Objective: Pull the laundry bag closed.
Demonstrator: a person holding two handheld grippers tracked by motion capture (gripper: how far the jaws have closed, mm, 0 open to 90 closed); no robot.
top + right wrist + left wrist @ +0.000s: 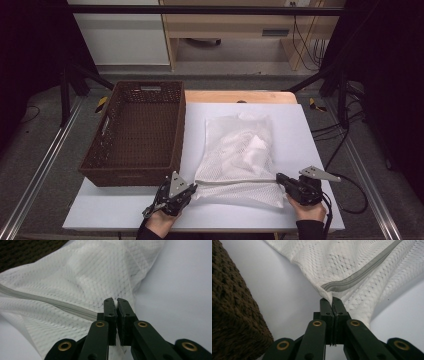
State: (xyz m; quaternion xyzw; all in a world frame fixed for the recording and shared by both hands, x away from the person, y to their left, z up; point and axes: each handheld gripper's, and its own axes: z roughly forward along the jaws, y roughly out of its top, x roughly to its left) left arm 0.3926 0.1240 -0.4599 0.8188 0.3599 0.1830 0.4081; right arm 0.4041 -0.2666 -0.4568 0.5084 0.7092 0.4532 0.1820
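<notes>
High view: a white mesh zippered laundry bag [237,155] lies on the white surface [310,135], to the right of a dark brown woven rectangular basket [135,135].
Bag position: near the front edge of the surface, lengthwise away from the person, with its grey zipper [235,182] running across the near end between the two hand-held grippers.
Bag contents: pale folded material shows through the mesh; what it is cannot be told.
Left hand-held gripper [192,188]: at the bag's near left corner, held in the person's left hand [162,220]; jaws pressed together on the mesh.
Left gripper view: the two black jaws meet on the bag's fabric [352,267] right at the end of the grey zipper [362,271]; the basket's wall [232,310] stands just beside, at the left.
Right hand-held gripper [280,178]: at the near right end of the zipper, held in the person's right hand [307,210]; jaws closed narrow on the bag.
Right gripper view: the jaws pinch the mesh [82,277] where the zipper [50,302] ends; only a thin seam shows between them.
Zipper line: drawn fairly straight between the two grips.
Basket: nothing visible inside; it touches the surface's left part and overhangs the left edge.
</notes>
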